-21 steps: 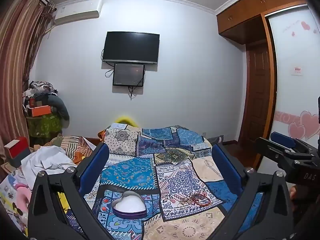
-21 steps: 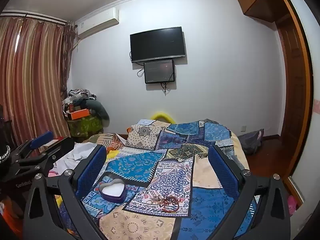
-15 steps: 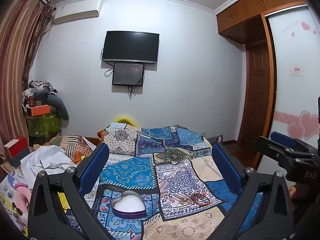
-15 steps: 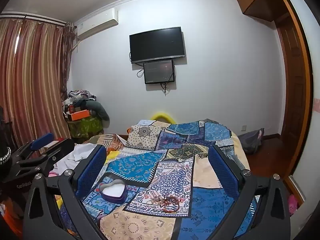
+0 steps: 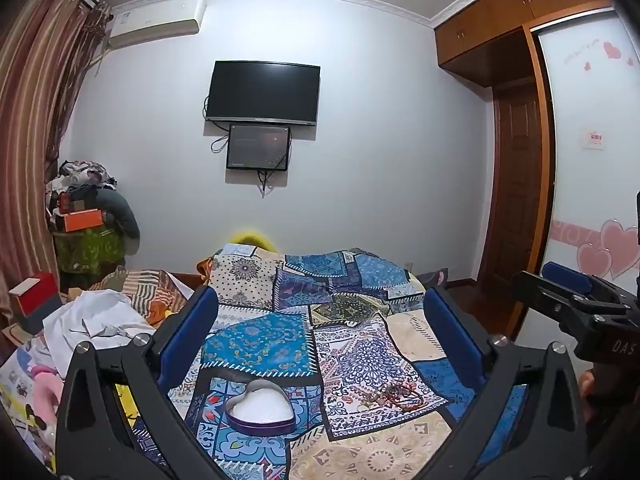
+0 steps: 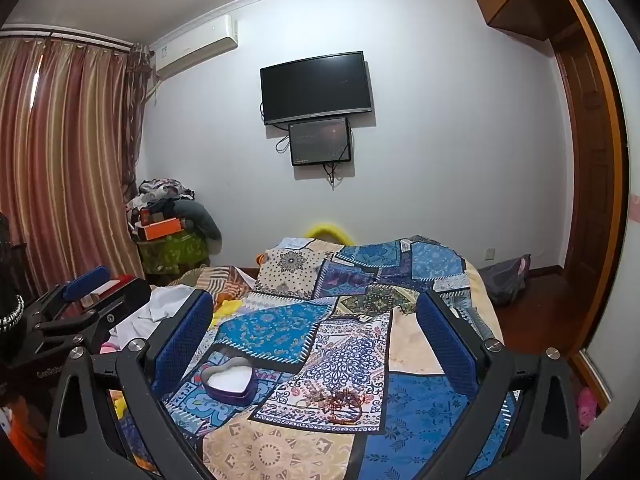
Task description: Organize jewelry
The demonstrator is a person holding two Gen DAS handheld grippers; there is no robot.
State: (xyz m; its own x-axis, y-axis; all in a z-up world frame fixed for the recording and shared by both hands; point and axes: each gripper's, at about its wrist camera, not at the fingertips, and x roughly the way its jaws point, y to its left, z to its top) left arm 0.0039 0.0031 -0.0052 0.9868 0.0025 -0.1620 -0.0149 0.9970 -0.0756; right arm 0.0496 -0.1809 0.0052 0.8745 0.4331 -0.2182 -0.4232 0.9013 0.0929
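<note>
Two hand-held grippers are hovering over a bed (image 5: 352, 280) spread with a blue and cream patchwork quilt (image 6: 280, 328); the left gripper (image 5: 320, 332) is showing its jaws spread wide with nothing between them, and the right gripper (image 6: 314, 328) is likewise standing wide open and gripping nothing.

A heart-shaped box (image 5: 261, 408), purple-walled and white inside, is sitting open on the near part of the quilt; in the left wrist view its two lobes are facing away toward the far wall, so its long axis is running roughly across the bed; where its tip is pointing cannot be made out clearly.

Just to the box's right, apart from it, a small tangle of jewelry (image 6: 340, 402) is lying on a blue-and-white panel; reddish beads are looping through it, the heap is stretching roughly left to right, and single pieces are too small to tell apart.

In the left wrist view the right gripper is entering from the right edge, its black body showing the white letters "DAS"; in the right wrist view the left gripper (image 6: 86, 300) is reaching in from the left, its base bearing partly cut-off lettering that is reading "GenRobo".

A dark television (image 5: 262, 94) is hanging on the far wall above a smaller screen (image 5: 258, 147); pink heart stickers (image 5: 608, 246) are decorating a sliding wardrobe door (image 5: 588, 120).
</note>
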